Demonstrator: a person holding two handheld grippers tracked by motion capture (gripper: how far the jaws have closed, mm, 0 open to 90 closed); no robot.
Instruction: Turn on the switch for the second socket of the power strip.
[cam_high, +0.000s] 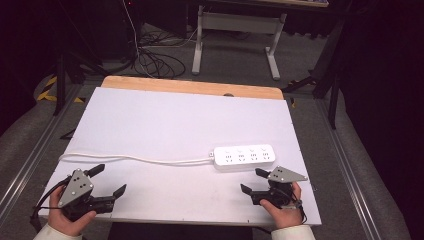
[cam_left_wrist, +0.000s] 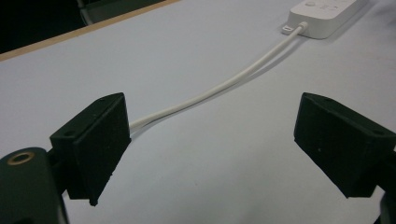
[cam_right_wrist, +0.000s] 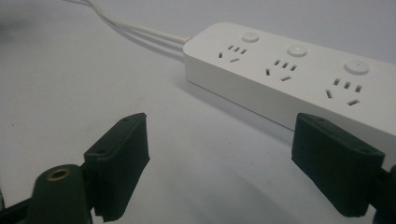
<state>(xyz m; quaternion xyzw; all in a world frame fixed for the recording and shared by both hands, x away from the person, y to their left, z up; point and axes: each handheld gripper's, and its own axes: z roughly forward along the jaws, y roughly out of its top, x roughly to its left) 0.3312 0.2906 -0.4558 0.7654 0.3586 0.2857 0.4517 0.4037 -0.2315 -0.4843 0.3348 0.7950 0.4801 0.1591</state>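
A white power strip with several sockets lies on the white table top, right of centre. Its white cable runs left across the table. My left gripper is held at the near left corner, open and holding nothing; the cable passes beyond its jaws toward the strip. My right gripper is open just in front of the strip's right end, and the strip lies close beyond its jaws, not touched.
The table has a wooden far edge. Beyond it stand a white desk frame and loose cables on the grey floor. Metal rails run along both sides of the table.
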